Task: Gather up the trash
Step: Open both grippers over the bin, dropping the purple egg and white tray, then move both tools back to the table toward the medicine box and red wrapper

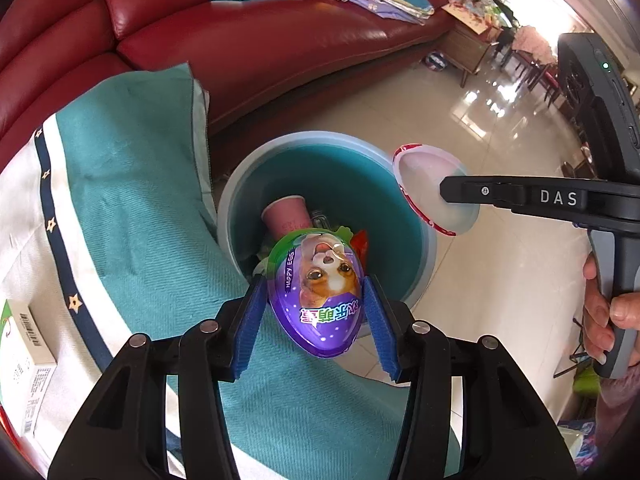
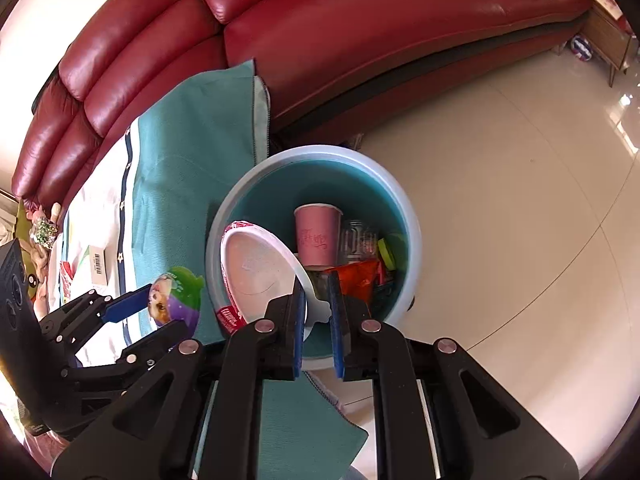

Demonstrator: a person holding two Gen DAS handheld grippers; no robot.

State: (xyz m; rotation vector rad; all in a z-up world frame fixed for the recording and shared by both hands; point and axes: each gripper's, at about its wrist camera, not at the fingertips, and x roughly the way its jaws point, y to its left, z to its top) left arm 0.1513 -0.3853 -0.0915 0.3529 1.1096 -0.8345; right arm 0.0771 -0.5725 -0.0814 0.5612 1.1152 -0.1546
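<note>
My left gripper [image 1: 316, 300] is shut on a purple egg-shaped toy package [image 1: 318, 296] with a dog picture, held above the near rim of a round teal trash bin [image 1: 428, 240]. In the right wrist view the package [image 2: 174, 300] sits left of the bin [image 2: 414, 240]. My right gripper [image 2: 318, 304] holds the tab of a white egg-shaped half shell [image 2: 256, 268] with a red rim over the bin; its jaws are slightly apart, with a gap at the right pad. The shell [image 1: 424, 188] also shows in the left wrist view. The bin holds a pink paper cup [image 2: 318, 236], a clear container and red wrappers.
A teal and white cloth [image 1: 132, 184] covers the table beside the bin. A white box [image 1: 28, 372] lies on it at left. A red leather sofa [image 2: 360, 40] stands behind, with books and clothes on it. Shiny tiled floor [image 2: 520, 220] lies to the right.
</note>
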